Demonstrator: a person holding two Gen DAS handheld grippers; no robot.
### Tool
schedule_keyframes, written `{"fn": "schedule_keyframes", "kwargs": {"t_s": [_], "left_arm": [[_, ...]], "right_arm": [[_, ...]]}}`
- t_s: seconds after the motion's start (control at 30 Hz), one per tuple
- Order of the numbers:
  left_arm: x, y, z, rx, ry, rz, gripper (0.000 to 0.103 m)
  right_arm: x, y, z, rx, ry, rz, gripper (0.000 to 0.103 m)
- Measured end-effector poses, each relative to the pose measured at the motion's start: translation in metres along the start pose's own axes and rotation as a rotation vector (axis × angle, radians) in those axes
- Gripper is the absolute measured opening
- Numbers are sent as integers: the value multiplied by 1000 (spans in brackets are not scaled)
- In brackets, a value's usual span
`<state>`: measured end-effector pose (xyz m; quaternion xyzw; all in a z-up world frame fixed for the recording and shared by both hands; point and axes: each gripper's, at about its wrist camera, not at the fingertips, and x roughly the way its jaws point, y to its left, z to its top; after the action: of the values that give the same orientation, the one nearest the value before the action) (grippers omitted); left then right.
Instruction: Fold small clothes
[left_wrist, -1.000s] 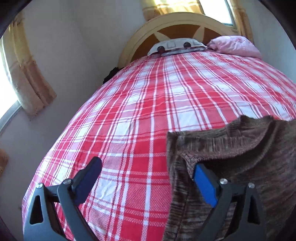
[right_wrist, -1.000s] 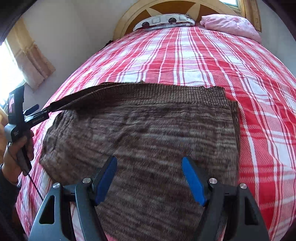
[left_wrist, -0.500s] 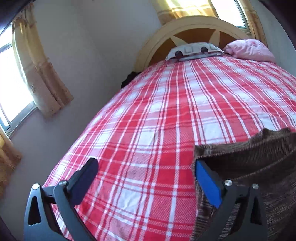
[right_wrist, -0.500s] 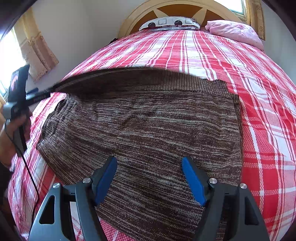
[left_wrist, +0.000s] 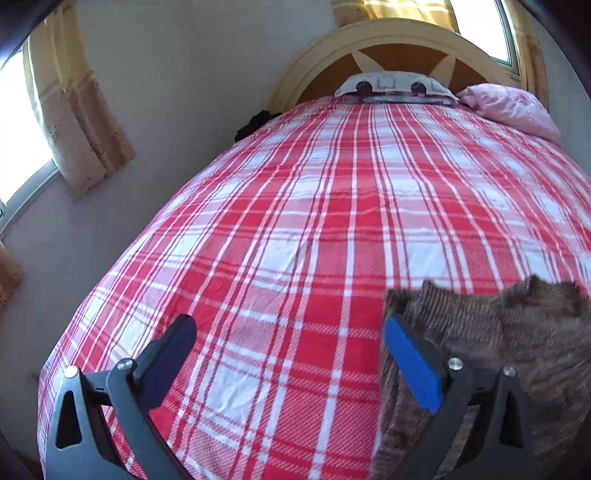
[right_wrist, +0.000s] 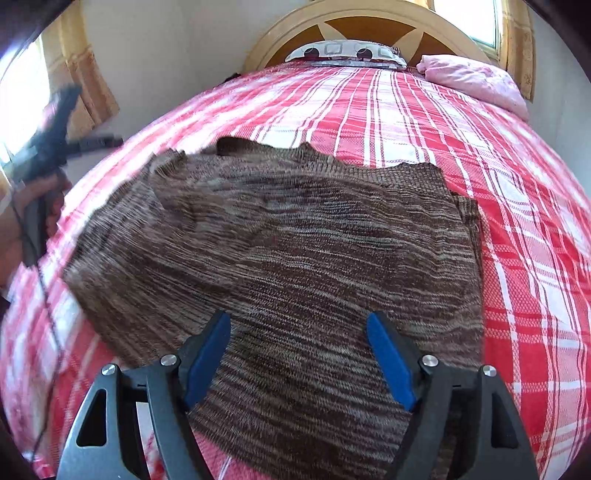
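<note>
Here the knit (right_wrist: 295, 258) lies flat on the bed (right_wrist: 517, 221), its far edge rumpled toward 11 o'clock; both grippers, left (left_wrist: 291, 354) and right (right_wrist: 299, 350), stand apart and empty, so smoothing that edge before pinching would probably fold cleanest.

A brown marled knit garment (right_wrist: 295, 251) is spread on the red-and-white plaid bedspread (right_wrist: 424, 110), its ribbed edge turned toward the headboard. The far left corner is rumpled and folded over onto itself — the rest lies mostly flat. In the left wrist view, the same ribbed corner (left_wrist: 480, 325) is seen bunched low at the right.
</note>
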<state>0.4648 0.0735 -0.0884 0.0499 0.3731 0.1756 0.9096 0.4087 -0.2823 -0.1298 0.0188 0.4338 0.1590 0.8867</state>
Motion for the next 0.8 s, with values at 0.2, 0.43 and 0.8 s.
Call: {"fn": "schedule_keyframes", "kwargs": {"t_s": [0.2,0.43,0.8], "left_arm": [[6,-7,-27,64,43,-26,103],[22,-13,-35,82,78,-5,103],[32,3,-56,-8,117,-29,103]], "right_arm": [[-23,-67,51,197,-89,-43,77],[43,-96,89,205,44,-133,62],[62,-100,89,208,57,-290,20]]}}
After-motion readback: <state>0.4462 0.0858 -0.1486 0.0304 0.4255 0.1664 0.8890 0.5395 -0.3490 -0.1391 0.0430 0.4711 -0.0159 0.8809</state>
